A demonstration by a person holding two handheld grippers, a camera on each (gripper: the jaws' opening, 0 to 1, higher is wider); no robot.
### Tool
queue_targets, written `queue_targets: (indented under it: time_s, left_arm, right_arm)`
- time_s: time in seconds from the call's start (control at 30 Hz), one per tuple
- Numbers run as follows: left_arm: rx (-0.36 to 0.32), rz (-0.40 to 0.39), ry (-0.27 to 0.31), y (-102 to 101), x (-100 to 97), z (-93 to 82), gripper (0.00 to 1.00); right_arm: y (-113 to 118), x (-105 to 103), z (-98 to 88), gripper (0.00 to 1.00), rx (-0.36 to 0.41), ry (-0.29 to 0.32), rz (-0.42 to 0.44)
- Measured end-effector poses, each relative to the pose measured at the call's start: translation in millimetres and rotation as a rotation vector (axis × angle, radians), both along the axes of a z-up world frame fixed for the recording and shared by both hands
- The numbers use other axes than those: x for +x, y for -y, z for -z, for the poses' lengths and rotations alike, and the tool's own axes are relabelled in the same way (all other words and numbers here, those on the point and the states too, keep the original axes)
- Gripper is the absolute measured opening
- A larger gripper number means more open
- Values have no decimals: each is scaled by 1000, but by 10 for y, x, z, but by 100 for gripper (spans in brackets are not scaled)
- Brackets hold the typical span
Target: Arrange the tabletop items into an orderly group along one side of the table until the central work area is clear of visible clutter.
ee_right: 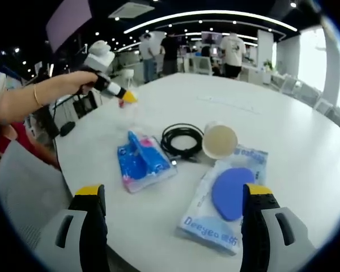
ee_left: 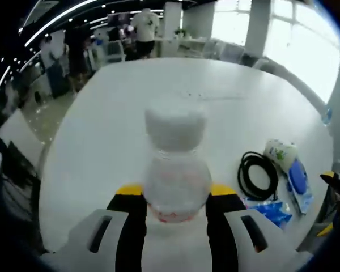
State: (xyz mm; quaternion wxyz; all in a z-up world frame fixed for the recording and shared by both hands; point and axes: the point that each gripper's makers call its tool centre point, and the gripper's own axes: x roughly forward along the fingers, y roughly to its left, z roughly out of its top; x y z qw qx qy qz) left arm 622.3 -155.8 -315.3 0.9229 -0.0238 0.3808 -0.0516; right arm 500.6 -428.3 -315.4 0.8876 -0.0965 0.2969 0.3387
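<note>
1. Left gripper view: the left gripper (ee_left: 175, 212) is seen with its 2 black, yellow-tipped jaws closed against the sides of a clear plastic bottle (ee_left: 175, 170) with a white cap, which is held upright above the white table (ee_left: 102, 130).
2. To the right in that view, a coiled black cable (ee_left: 258, 174) is laid on the table, with a paper cup (ee_left: 280, 152) on its side just beside it, and a blue oval object (ee_left: 297, 175) on a wipes pack (ee_left: 302, 198) next to the cup.
3. A blue packet (ee_left: 269, 211) is seen below the cable.
4. Right gripper view: the right gripper (ee_right: 175, 212) is held with its 2 jaws wide apart and nothing between them, above the near edge of the table (ee_right: 306, 141).
5. Between the jaws, further off, the blue packet (ee_right: 143, 161) is seen on the left and the wipes pack (ee_right: 201, 221) on the right, with the blue oval object (ee_right: 231, 192) resting on it.
6. The black cable (ee_right: 181, 140) is laid behind them, with the open-mouthed cup (ee_right: 219, 141) touching its right side.
7. At upper left, the left gripper (ee_right: 124, 97) is held by a person's hand (ee_right: 79, 82), with the clear bottle (ee_right: 127, 110) faintly visible at its yellow tips, over the table's left part, near the packet and cable.
8. People are seen standing in the background.
</note>
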Motion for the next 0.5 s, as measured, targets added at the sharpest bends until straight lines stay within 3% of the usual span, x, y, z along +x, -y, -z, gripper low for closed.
queue_targets:
  time_s: [0.5]
  left_arm:
    - [2, -98, 138, -3, -21, -8, 37]
  right_arm:
    - [-4, -22, 27, 99, -14, -2, -10]
